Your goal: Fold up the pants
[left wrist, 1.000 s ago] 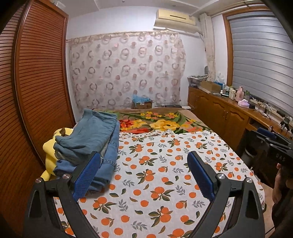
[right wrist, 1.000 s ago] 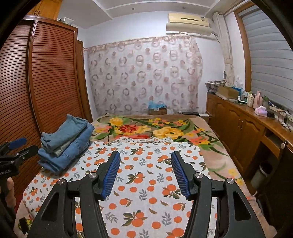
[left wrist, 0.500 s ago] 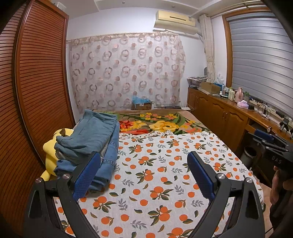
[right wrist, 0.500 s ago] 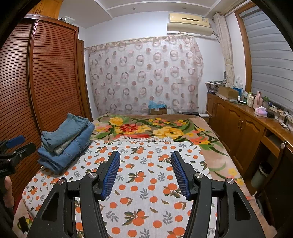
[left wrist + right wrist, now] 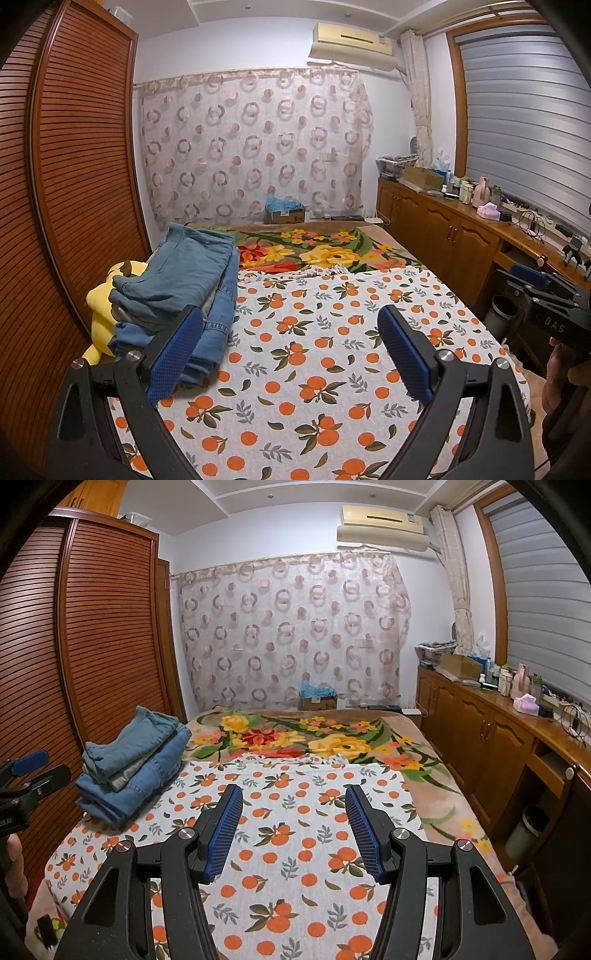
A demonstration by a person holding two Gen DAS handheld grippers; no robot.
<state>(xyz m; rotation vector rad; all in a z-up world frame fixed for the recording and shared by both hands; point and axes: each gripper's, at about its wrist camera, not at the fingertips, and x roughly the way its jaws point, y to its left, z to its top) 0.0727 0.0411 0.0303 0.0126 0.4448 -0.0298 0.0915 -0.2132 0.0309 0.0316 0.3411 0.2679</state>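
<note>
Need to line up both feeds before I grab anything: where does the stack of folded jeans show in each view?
Left wrist: stack of folded jeans left of centre, just behind the left finger.
Right wrist: stack at mid-left, on the bed's left edge.
Shared landmark: orange-print sheet beneath it.

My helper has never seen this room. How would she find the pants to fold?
Start at the bed with the orange-print sheet. Along its side nearest the slatted wooden wardrobe lies a stack of pants. It is the only blue denim there.
</note>
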